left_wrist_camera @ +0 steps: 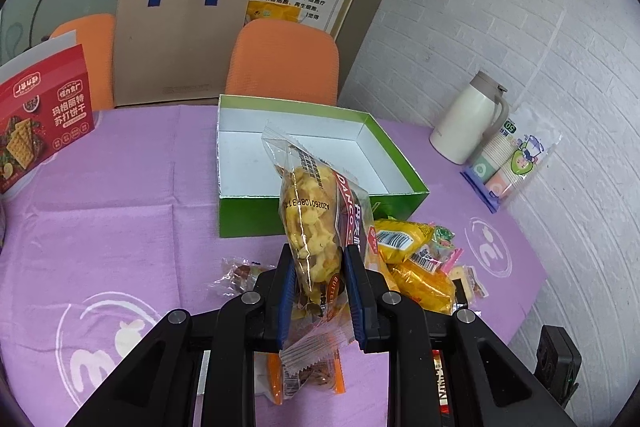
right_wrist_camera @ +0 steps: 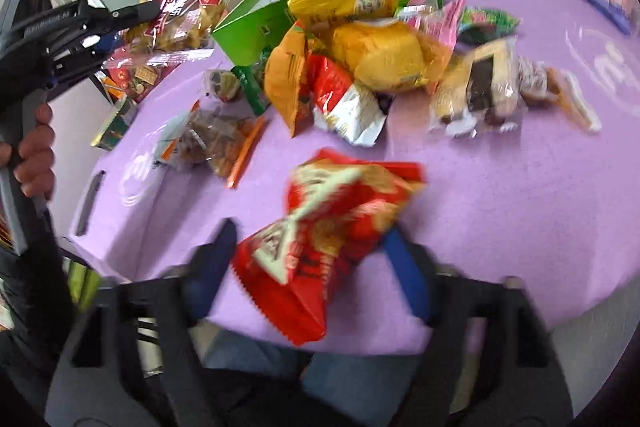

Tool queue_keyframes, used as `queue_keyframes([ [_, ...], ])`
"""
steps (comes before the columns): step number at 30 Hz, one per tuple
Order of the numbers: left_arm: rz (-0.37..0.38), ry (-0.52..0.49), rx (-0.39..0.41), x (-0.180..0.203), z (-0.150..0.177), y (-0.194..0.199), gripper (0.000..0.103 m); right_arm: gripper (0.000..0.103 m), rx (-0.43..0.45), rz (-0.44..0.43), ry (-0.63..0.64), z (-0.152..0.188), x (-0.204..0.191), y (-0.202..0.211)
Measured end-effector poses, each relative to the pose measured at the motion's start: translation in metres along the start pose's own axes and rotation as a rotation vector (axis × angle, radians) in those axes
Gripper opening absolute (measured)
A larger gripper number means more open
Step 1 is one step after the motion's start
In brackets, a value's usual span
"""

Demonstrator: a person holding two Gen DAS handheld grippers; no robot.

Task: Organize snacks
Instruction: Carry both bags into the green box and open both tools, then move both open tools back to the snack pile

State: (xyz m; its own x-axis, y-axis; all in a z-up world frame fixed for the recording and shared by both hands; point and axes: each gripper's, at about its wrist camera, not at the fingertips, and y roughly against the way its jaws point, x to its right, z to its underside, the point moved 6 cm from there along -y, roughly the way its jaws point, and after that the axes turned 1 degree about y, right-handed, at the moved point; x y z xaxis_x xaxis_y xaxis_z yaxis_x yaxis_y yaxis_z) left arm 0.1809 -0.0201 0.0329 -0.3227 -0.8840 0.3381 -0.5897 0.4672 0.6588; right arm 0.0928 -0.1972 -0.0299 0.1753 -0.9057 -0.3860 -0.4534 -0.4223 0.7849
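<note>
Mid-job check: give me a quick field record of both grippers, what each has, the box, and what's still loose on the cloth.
left gripper: shut on clear cookie bag, held upright in front of the box
right gripper: red snack packet between the jaws; picture blurred, contact unclear
green box: open, white inside, looks empty in the left wrist view
loose pile: yellow packets, red-and-silver packet, orange packet, beside the box
other loose: clear nut packet, nearer the table edge
surface: purple cloth
</note>
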Motion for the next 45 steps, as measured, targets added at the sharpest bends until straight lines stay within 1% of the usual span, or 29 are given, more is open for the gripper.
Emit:
queue_keyframes([
  [1, -0.001, 0.005, 0.001, -0.002, 0.000, -0.001, 0.023, 0.051, 0.008, -0.019, 0.012, 0.000, 0.000, -0.001],
  [2, -0.001, 0.009, 0.002, -0.003, -0.001, -0.002, 0.023, 0.041, 0.005, -0.024, 0.008, -0.003, 0.000, 0.001],
  [3, -0.002, 0.010, -0.001, -0.003, -0.001, -0.003, 0.023, 0.036, 0.012, -0.024, 0.024, -0.005, -0.002, 0.004],
  [5, -0.001, 0.009, -0.005, -0.003, -0.003, -0.005, 0.023, 0.034, 0.028, -0.004, 0.071, -0.009, -0.007, 0.014],
  [7, 0.001, 0.005, 0.002, -0.002, -0.007, -0.004, 0.023, 0.031, 0.060, -0.018, 0.124, -0.015, -0.016, 0.028],
  [9, 0.001, -0.001, 0.018, 0.000, -0.015, -0.002, 0.023, 0.031, 0.100, -0.025, 0.163, -0.026, -0.024, 0.041],
  [11, 0.004, 0.000, 0.030, 0.001, -0.023, -0.001, 0.023, 0.030, 0.157, -0.031, 0.188, -0.044, -0.029, 0.053],
  [15, -0.007, -0.001, 0.050, 0.003, -0.044, -0.004, 0.023, 0.030, 0.261, -0.012, 0.223, -0.089, -0.030, 0.067],
  [17, -0.011, 0.001, 0.055, 0.004, -0.056, -0.009, 0.023, 0.030, 0.305, -0.005, 0.225, -0.119, -0.029, 0.065],
  [20, -0.030, -0.003, 0.058, 0.005, -0.073, -0.022, 0.023, 0.030, 0.336, 0.008, 0.187, -0.163, -0.012, 0.052],
  [23, -0.053, 0.000, 0.040, 0.001, -0.085, -0.042, 0.023, 0.031, 0.311, 0.022, 0.132, -0.203, 0.008, 0.020],
  [25, -0.069, 0.007, 0.024, -0.004, -0.090, -0.057, 0.023, 0.031, 0.271, 0.022, 0.081, -0.225, 0.023, -0.006],
  [27, -0.081, 0.007, 0.004, -0.009, -0.092, -0.072, 0.023, 0.031, 0.209, 0.015, 0.024, -0.243, 0.031, -0.034],
  [29, -0.100, 0.003, -0.015, -0.014, -0.092, -0.085, 0.023, 0.031, 0.156, 0.014, -0.008, -0.250, 0.037, -0.059],
  [32, -0.130, -0.013, -0.039, -0.022, -0.092, -0.101, 0.023, 0.032, 0.104, 0.035, -0.017, -0.254, 0.042, -0.086],
  [33, -0.142, -0.020, -0.041, -0.026, -0.091, -0.104, 0.024, 0.035, 0.081, 0.025, -0.024, -0.255, 0.043, -0.095],
  [34, -0.139, -0.022, -0.041, -0.029, -0.090, -0.107, 0.024, 0.036, 0.058, 0.007, -0.031, -0.254, 0.042, -0.101],
  [35, -0.123, -0.011, -0.036, -0.032, -0.090, -0.109, 0.033, 0.047, 0.043, -0.005, -0.036, -0.253, 0.042, -0.105],
  [36, -0.105, 0.013, -0.032, -0.036, -0.090, -0.108, 0.043, 0.065, 0.049, -0.003, -0.029, -0.251, 0.041, -0.103],
  [37, -0.099, 0.041, -0.025, -0.041, -0.091, -0.107, 0.073, 0.074, 0.085, 0.019, -0.008, -0.252, 0.039, -0.097],
  [38, -0.107, 0.068, -0.001, -0.046, -0.091, -0.103, 0.093, 0.086, 0.116, 0.035, 0.014, -0.252, 0.037, -0.091],
  [39, -0.121, 0.082, 0.039, -0.048, -0.093, -0.099, 0.095, 0.091, 0.146, 0.048, 0.040, -0.253, 0.034, -0.085],
  [40, -0.134, 0.083, 0.068, -0.050, -0.093, -0.094, 0.095, 0.093, 0.165, 0.058, 0.067, -0.253, 0.032, -0.079],
  [42, -0.157, 0.083, 0.073, -0.054, -0.093, -0.089, 0.097, 0.102, 0.174, 0.078, 0.095, -0.253, 0.032, -0.072],
  [45, -0.168, 0.097, 0.075, -0.055, -0.091, -0.081, 0.097, 0.102, 0.191, 0.107, 0.109, -0.249, 0.032, -0.057],
])
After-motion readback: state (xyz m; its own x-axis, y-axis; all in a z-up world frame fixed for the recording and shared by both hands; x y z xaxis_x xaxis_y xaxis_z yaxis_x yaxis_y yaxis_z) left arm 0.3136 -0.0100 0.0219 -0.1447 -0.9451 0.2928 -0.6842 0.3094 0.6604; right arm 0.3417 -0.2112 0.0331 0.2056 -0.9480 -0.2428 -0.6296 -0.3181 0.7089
